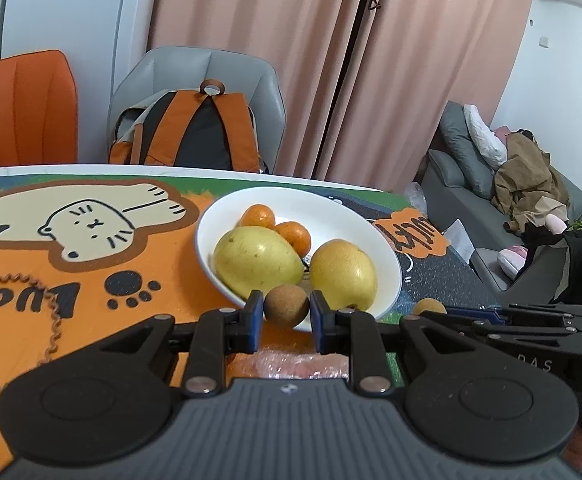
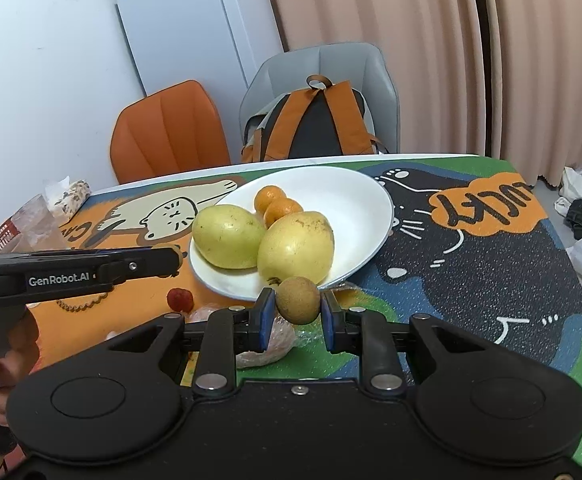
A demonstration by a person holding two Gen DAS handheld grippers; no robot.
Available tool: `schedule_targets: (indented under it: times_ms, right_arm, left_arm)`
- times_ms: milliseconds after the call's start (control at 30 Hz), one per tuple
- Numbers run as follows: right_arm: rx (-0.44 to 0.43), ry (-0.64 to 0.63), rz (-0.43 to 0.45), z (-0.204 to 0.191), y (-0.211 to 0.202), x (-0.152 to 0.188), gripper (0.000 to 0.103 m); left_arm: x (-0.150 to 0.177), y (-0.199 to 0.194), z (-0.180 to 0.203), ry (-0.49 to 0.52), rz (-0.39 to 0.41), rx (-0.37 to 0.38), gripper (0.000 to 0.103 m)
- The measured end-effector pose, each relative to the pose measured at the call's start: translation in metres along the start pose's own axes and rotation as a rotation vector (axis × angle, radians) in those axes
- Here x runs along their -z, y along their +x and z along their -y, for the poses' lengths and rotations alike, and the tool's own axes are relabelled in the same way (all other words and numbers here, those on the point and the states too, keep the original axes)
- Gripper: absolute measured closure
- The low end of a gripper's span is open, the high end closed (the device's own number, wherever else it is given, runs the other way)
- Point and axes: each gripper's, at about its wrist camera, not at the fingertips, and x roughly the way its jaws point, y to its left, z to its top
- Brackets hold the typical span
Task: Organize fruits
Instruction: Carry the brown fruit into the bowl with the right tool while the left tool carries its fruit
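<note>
Left wrist view: the left gripper (image 1: 286, 312) pinches a small brown round fruit (image 1: 286, 306) between its blue pads, just before the white plate (image 1: 387, 256) holding two yellow mangoes (image 1: 257, 262) and tangerines (image 1: 293, 236). The right gripper (image 2: 297, 306) likewise pinches another brown fruit (image 2: 298, 300), the plate's rim just beyond it.

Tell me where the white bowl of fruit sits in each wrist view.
Left wrist view: the white bowl sits at centre, just beyond the jaws.
Right wrist view: the white bowl sits at centre, slightly left, beyond the jaws.
Shared landmark: the backpack on the grey chair behind the table.
</note>
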Motion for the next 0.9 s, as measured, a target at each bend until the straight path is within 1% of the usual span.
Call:
schedule_targets:
  times_ms: [333,467,500,533,733,900]
  right_arm:
    - [0.017,0.002,0.022,0.009,0.001,-0.009,0.08]
    - [0.026,0.009,0.027,0.015,0.001,-0.011,0.08]
    - [0.027,0.01,0.028,0.017,0.001,-0.011,0.08]
    - [0.028,0.011,0.029,0.018,0.001,-0.011,0.08]
    - [0.027,0.017,0.029,0.023,0.004,-0.013,0.08]
    - [0.025,0.02,0.031,0.024,0.008,-0.017,0.08]
  left_arm:
    - [-0.009,0.022,0.013,0.021,-0.005,0.021,0.08]
    - [-0.013,0.032,0.018,0.014,-0.011,0.016,0.08]
    - [-0.014,0.034,0.018,0.009,-0.011,0.011,0.076]
    - [-0.015,0.035,0.018,0.009,-0.012,0.006,0.076]
    - [-0.016,0.029,0.013,0.006,-0.001,-0.015,0.075]
    - [-0.014,0.022,0.005,-0.004,-0.011,-0.032,0.075]
